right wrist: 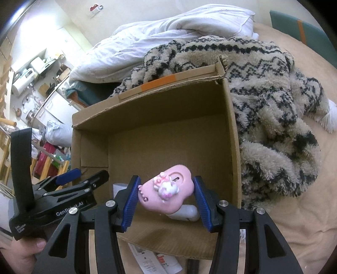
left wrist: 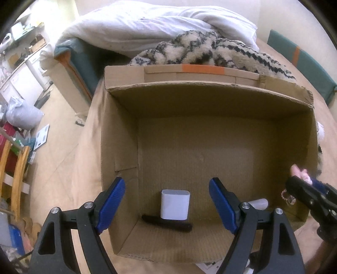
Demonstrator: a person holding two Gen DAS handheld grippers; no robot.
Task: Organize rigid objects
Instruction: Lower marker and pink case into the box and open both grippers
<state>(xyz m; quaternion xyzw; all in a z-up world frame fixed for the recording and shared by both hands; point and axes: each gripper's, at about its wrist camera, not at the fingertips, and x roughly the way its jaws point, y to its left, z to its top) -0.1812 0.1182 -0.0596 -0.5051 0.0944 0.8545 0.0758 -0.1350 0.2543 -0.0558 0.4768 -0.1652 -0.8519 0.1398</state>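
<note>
Inside corrugated cardboard box (left wrist: 210,99), smooth white block (left wrist: 175,204)

Tan bed sheet (left wrist: 88,160), rumpled white duvet (left wrist: 147,23), patterned fleece blanket (right wrist: 273,109), cream wall (right wrist: 147,10)

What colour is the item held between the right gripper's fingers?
Pink item, with a white-and-pink figure on top; clearest in the right wrist view.

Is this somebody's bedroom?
Probably a bedroom or small flat: the cardboard box sits on a bed, beside a rumpled white duvet and a fuzzy patterned blanket.
</note>
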